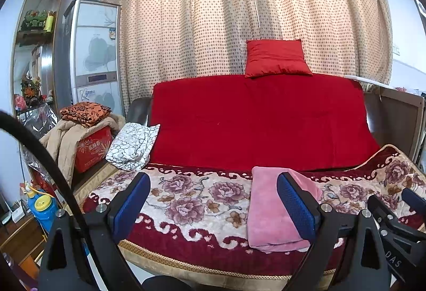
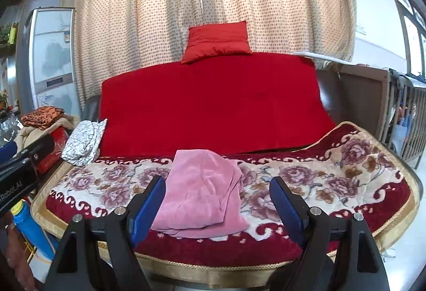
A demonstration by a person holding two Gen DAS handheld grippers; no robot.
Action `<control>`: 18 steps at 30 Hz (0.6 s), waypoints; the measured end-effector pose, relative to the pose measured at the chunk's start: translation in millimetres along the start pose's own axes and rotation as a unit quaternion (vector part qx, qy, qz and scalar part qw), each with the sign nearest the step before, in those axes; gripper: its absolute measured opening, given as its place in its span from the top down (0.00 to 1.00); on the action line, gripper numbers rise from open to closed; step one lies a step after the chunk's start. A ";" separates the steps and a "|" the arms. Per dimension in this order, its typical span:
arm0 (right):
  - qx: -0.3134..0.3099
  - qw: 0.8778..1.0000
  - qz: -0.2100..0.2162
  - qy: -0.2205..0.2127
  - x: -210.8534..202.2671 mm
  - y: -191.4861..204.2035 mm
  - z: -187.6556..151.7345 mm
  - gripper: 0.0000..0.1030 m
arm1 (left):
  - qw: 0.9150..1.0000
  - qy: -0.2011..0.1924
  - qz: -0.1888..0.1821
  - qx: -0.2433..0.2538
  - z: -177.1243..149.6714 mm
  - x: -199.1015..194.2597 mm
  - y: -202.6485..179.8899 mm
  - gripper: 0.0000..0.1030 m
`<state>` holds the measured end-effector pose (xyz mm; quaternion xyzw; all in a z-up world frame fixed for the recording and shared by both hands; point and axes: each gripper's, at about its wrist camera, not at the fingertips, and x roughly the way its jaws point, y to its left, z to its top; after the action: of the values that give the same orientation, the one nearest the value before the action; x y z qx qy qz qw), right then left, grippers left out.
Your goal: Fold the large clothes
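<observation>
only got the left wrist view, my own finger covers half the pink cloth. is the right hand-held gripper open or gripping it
Observer: Open. The right hand-held gripper has its jaws wide apart, and the pink cloth lies beyond them on the floral blanket, with neither pad pressing on it.
Operator: what does the covered side look like
Observer: Its right side shows loose layered edges, with a top flap overlapping the lower layers rather than lying flush.
Operator: anything further right of the sofa
Observer: A slatted wooden rail stands there.
</observation>
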<state>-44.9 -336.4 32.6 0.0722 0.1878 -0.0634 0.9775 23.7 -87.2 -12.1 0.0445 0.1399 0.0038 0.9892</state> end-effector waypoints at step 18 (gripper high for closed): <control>-0.014 0.999 -0.016 -0.031 -12.4 0.9 4.4 0.19 | 1.000 -0.002 -0.003 -0.003 -1.5 -3.2 -2.0 0.07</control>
<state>-54.7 -335.0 41.4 0.0534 0.1591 -0.0788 0.9827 20.3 -89.2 -12.9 0.0408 0.1385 0.0013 0.9895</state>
